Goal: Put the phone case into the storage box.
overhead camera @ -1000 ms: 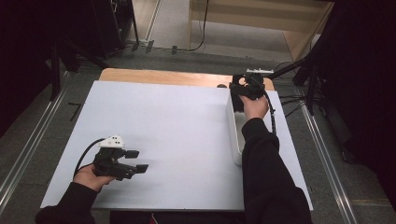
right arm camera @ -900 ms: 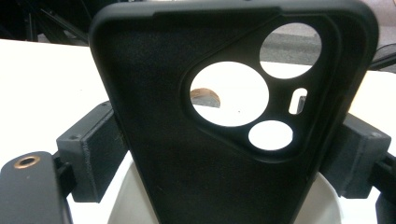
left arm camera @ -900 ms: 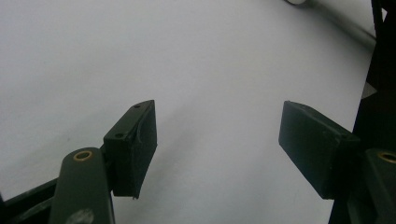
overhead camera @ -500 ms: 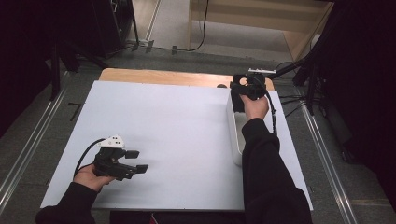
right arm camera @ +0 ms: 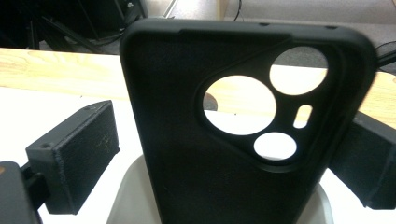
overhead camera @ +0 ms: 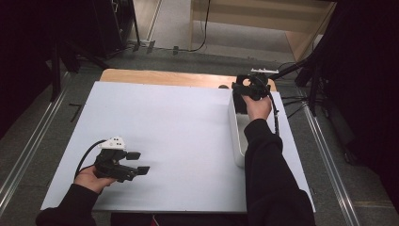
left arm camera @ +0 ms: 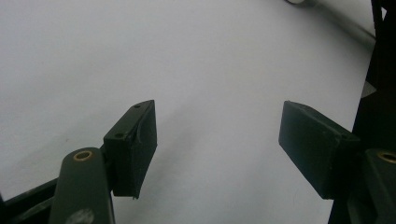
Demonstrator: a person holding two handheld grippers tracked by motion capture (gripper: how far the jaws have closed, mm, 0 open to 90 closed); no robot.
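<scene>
Right gripper (right arm camera: 219, 154) jaws just opened off the phone case (right arm camera: 243, 126) standing in the white bin (overhead camera: 236, 136); I'd back straight out, left gripper (left arm camera: 219, 149) idle, released.

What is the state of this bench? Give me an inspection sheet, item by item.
Surface: white board on a wooden table.
Job's things: black phone case upright over a white tray.
Clutter: nothing seen.
Grippers: left gripper open, nothing between its jaws; right gripper jaws have just been opening, the case between them, one pad apart from it.
Cables: one trails from each gripper.
Surroundings: grey floor, dark room.
</scene>
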